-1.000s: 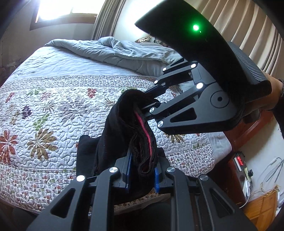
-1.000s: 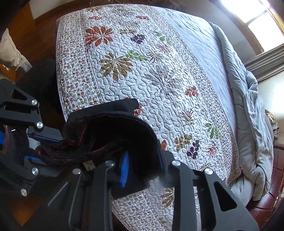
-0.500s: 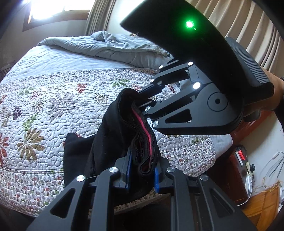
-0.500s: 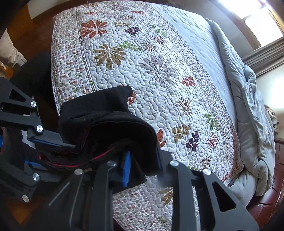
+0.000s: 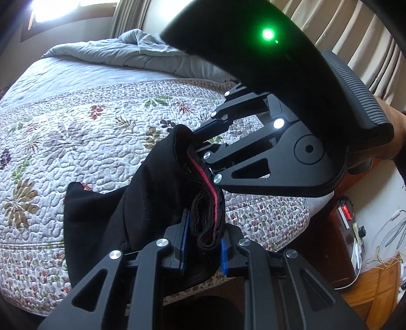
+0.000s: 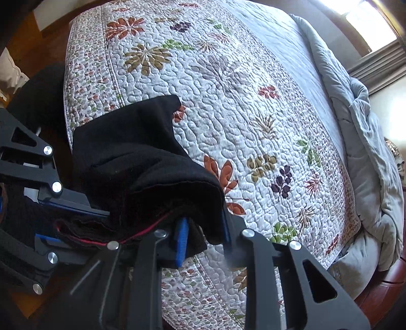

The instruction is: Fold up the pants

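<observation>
Both grippers, left and right, clamp the bunched black fabric pants, which trail onto the floral quilted bedspread at lower left.

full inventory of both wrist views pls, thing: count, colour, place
pants: 1, black with red seam trim, bunched edge held up in both grippers, the rest draped onto the quilt's near edge
quilt: 1, white with floral print, covering the bed
comforter: 1, grey, bunched at the far end of the bed
curtains: beige, pleated, on the wall beyond the bed
window: 1, bright, behind the head of the bed
device with red display: 1, dark, beside the bed at lower right of the left view
left gripper: 1, black with blue pads, shut on pants
right gripper: 1, black with blue pads, shut on pants
</observation>
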The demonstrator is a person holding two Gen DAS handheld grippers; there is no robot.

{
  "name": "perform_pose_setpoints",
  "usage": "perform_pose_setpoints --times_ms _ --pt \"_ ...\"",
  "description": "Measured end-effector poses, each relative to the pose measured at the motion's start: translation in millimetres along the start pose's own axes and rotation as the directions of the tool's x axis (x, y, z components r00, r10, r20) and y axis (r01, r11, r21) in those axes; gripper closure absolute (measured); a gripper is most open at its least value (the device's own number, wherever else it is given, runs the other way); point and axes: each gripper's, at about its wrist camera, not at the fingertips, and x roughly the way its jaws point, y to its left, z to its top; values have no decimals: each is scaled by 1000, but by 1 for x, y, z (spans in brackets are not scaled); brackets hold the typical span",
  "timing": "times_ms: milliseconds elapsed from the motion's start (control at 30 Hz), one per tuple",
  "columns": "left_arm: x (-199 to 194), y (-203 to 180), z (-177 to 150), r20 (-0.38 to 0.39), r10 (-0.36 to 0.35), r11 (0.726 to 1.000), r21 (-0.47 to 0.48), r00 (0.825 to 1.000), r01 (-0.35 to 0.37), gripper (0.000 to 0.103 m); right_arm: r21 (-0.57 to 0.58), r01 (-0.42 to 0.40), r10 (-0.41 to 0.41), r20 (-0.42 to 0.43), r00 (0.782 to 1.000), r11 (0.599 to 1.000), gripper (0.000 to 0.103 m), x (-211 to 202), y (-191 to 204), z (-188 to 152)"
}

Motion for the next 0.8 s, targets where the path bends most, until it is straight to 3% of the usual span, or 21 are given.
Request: perform_pose_setpoints --times_ms 800 --pt "90 -27 -9 -109 5 999 35 994 -1 84 74 -46 49 -31 998 996 83 71 -23 -66"
